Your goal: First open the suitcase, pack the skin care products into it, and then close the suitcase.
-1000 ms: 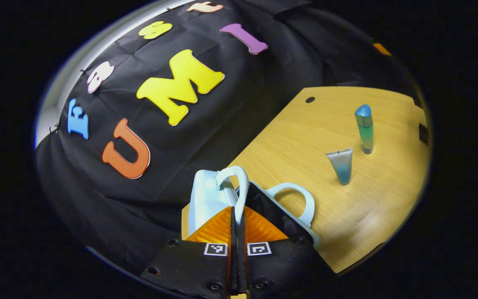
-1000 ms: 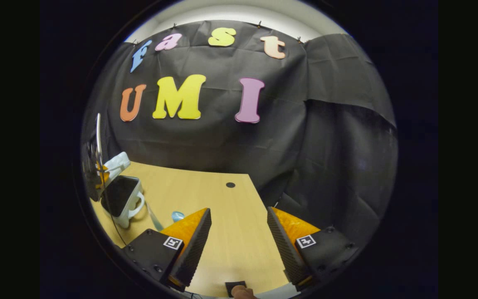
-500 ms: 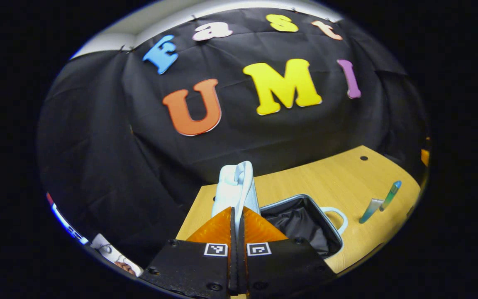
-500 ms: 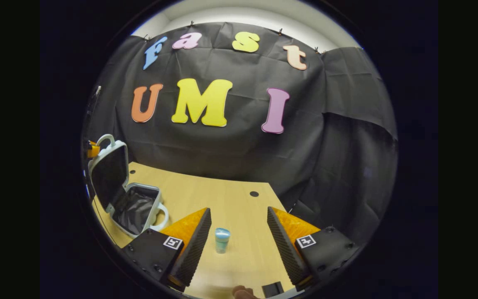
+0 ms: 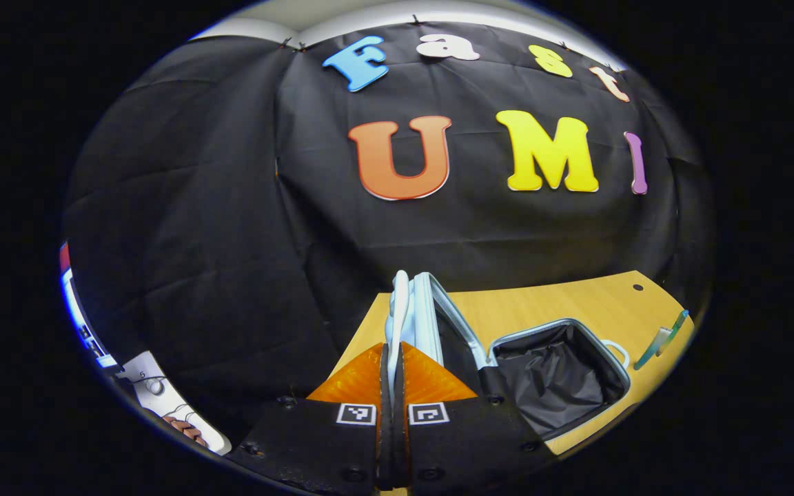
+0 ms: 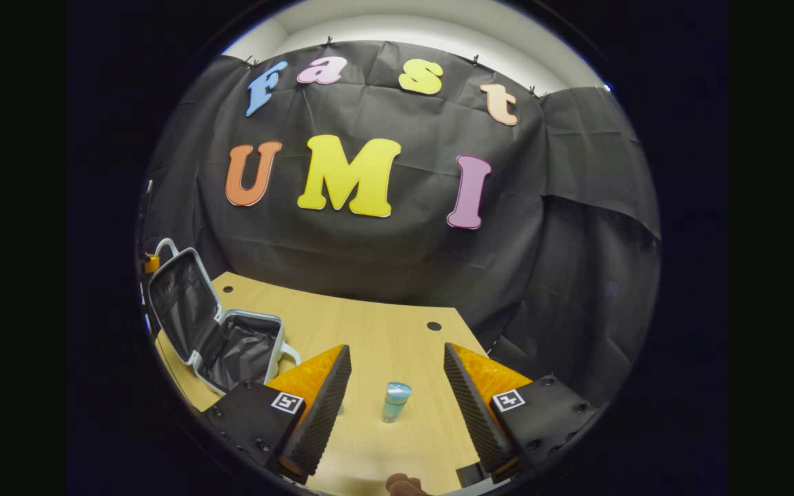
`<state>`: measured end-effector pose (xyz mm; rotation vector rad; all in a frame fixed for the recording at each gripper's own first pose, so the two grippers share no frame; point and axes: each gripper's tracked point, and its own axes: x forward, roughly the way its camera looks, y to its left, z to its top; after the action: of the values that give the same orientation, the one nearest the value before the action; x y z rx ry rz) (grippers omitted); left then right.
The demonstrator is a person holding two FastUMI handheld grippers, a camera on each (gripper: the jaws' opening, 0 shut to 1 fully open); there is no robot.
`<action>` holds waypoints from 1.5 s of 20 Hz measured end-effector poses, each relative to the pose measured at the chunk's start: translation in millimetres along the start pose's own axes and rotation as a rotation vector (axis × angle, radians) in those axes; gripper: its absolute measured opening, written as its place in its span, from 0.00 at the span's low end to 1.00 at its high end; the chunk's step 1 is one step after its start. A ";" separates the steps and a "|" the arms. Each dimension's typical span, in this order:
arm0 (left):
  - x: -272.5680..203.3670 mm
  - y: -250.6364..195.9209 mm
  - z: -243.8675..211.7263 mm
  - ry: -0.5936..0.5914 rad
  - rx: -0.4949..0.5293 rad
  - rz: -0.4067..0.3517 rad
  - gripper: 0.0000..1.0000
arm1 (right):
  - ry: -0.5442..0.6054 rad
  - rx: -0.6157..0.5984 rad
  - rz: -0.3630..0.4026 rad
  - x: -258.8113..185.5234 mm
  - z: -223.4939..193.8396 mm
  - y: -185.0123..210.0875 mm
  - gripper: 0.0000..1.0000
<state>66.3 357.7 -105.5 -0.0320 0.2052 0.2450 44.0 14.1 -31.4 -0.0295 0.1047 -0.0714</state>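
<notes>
A small white suitcase (image 5: 614, 372) with black lining lies open on the wooden table (image 5: 548, 306). Its lid (image 5: 431, 320) stands nearly upright. My left gripper (image 5: 393, 348) is shut on the lid's white handle (image 5: 400, 303). In the right gripper view the suitcase (image 6: 259, 320) sits at the far left, lid (image 6: 180, 296) raised, with the left gripper (image 6: 152, 263) at the lid's handle. My right gripper (image 6: 395, 348) is open above the table. A blue-green bottle (image 6: 395, 401) stands upright between its fingers, touched by neither. The bottle (image 5: 677, 322) and a tube (image 5: 647, 342) stand right of the suitcase.
A small dark hole (image 6: 433, 325) marks the table's far right part. The black cloth wall hangs close behind the table. A fingertip (image 6: 404, 484) shows at the bottom of the right gripper view. A white device (image 5: 156, 389) and a hand (image 5: 183, 430) sit low on the left.
My left gripper has swung the lid up and back, so the suitcase stands wide open. The right gripper has moved, and the bottle now stands between its open fingers.
</notes>
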 end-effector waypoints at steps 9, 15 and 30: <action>48.3 70.9 -147.5 0.282 -0.324 -0.023 0.08 | 0.032 -0.021 -0.041 -21.9 -13.1 18.8 0.81; 66.1 80.4 -171.5 0.355 -0.356 0.020 0.16 | 0.065 -0.043 -0.042 -37.9 -36.4 30.0 0.81; -59.5 -188.5 -21.1 0.045 -0.001 -0.277 0.98 | 0.096 -0.033 0.007 -2.2 -58.0 -31.1 0.81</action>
<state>51.7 159.6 -112.7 -0.0663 0.2429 -0.0322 33.5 -18.2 -87.7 -0.0588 0.2022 -0.0641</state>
